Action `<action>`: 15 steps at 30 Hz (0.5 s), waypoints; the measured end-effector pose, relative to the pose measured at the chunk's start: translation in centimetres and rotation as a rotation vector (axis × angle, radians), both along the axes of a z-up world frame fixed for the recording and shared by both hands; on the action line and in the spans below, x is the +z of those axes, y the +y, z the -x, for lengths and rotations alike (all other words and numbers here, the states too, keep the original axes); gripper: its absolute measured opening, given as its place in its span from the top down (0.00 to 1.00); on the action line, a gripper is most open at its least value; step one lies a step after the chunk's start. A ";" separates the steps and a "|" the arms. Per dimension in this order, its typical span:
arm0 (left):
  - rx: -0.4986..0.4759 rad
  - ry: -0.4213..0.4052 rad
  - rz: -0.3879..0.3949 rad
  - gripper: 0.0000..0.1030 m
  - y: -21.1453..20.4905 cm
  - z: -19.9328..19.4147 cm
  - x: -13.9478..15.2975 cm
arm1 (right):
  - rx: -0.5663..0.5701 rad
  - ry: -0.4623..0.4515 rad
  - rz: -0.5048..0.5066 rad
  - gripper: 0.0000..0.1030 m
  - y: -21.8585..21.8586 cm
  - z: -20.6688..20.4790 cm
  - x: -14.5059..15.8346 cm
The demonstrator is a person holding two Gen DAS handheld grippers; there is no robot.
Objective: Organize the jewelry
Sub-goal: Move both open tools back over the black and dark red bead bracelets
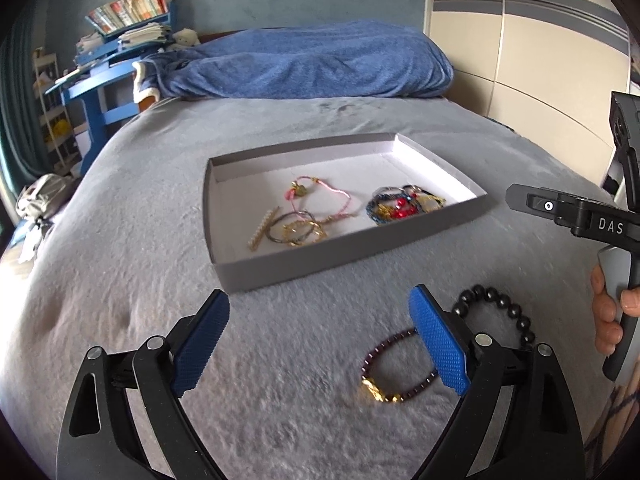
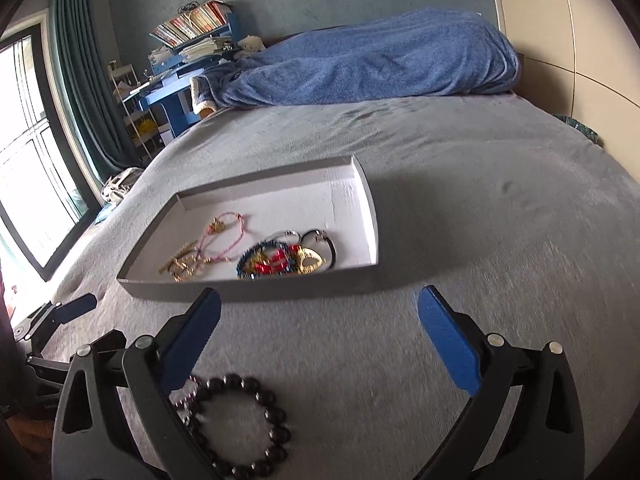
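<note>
A shallow grey box lid [image 1: 336, 254] [image 2: 256, 290] lies on the grey bedspread and holds several bracelets: a pink cord one [image 1: 320, 196] [image 2: 228, 236], gold ones [image 1: 302, 232], and a blue, red and gold heap [image 1: 404, 204] [image 2: 280, 262]. On the blanket in front of the lid lie a black bead bracelet [image 1: 504, 308] [image 2: 244, 424] and a dark red bead bracelet with a gold charm [image 1: 384, 384]. My left gripper [image 1: 320, 344] stands open over the blanket, the red bracelet beside its right finger. My right gripper [image 2: 320, 340] is open and empty, the black bracelet under its left finger.
A rumpled blue blanket [image 1: 304, 64] [image 2: 368, 60] lies across the far end of the bed. A blue desk with books [image 1: 120, 28] stands beyond the bed's left side. Cream wardrobe doors [image 1: 528, 60] rise on the right. A hand [image 1: 608, 308] holds the right gripper's handle.
</note>
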State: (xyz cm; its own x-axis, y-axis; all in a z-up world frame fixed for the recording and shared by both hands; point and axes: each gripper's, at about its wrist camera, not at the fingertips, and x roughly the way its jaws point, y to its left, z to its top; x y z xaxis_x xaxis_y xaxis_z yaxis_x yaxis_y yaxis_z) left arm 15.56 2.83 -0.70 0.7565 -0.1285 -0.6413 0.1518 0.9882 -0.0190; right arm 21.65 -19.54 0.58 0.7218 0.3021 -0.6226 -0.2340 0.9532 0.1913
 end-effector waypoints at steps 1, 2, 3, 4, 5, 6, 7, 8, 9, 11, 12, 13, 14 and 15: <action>-0.004 0.004 -0.006 0.12 -0.2 0.2 -0.1 | -0.002 0.003 0.003 0.05 -0.1 0.1 -0.2; -0.007 0.006 -0.007 0.12 -0.3 0.3 -0.2 | -0.002 0.008 0.005 0.05 -0.2 0.3 -0.4; -0.013 0.011 -0.007 0.12 -0.4 0.4 -0.4 | -0.003 0.014 0.008 0.05 -0.3 0.5 -0.6; -0.016 0.015 -0.007 0.12 -0.4 0.6 -0.5 | -0.003 0.020 0.012 0.05 -0.3 0.5 -0.7; -0.022 0.021 -0.006 0.12 -0.5 0.7 -0.6 | -0.003 0.026 0.017 0.05 -0.3 0.6 -0.9; -0.028 0.024 -0.006 0.12 -0.7 0.8 -0.7 | -0.001 0.033 0.021 0.05 -0.3 0.8 -1.2; -0.032 0.025 -0.007 0.12 -0.8 1.0 -0.8 | 0.001 0.038 0.024 0.05 -0.3 0.9 -1.3; -0.035 0.027 -0.008 0.12 -0.9 1.0 -0.9 | 0.004 0.045 0.030 0.05 -0.3 1.0 -1.5; -0.042 0.030 -0.010 0.12 -1.0 1.2 -1.0 | 0.006 0.050 0.034 0.05 -0.3 1.1 -1.7; -0.050 0.033 -0.013 0.12 -1.2 1.4 -1.2 | 0.012 0.061 0.040 0.05 -0.3 1.3 -2.2; -0.053 0.034 -0.013 0.12 -1.3 1.6 -1.2 | 0.015 0.068 0.045 0.05 -0.3 1.4 -2.4; -0.055 0.035 -0.014 0.12 -1.3 1.7 -1.3 | 0.015 0.071 0.049 0.05 -0.3 1.5 -2.5; -0.055 0.037 -0.014 0.12 -1.3 1.7 -1.3 | 0.014 0.075 0.053 0.05 -0.3 1.5 -2.6; -0.056 0.038 -0.014 0.12 -1.3 1.8 -1.3 | 0.013 0.079 0.055 0.05 -0.4 1.6 -2.7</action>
State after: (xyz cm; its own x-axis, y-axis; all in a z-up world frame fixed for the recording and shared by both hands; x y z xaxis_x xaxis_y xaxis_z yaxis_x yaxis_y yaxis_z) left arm 13.77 1.49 -2.03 0.7232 -0.1612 -0.6716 0.2064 0.9784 -0.0126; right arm 20.07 -19.97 -2.16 0.6661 0.2748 -0.6934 -0.2324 0.9598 0.1571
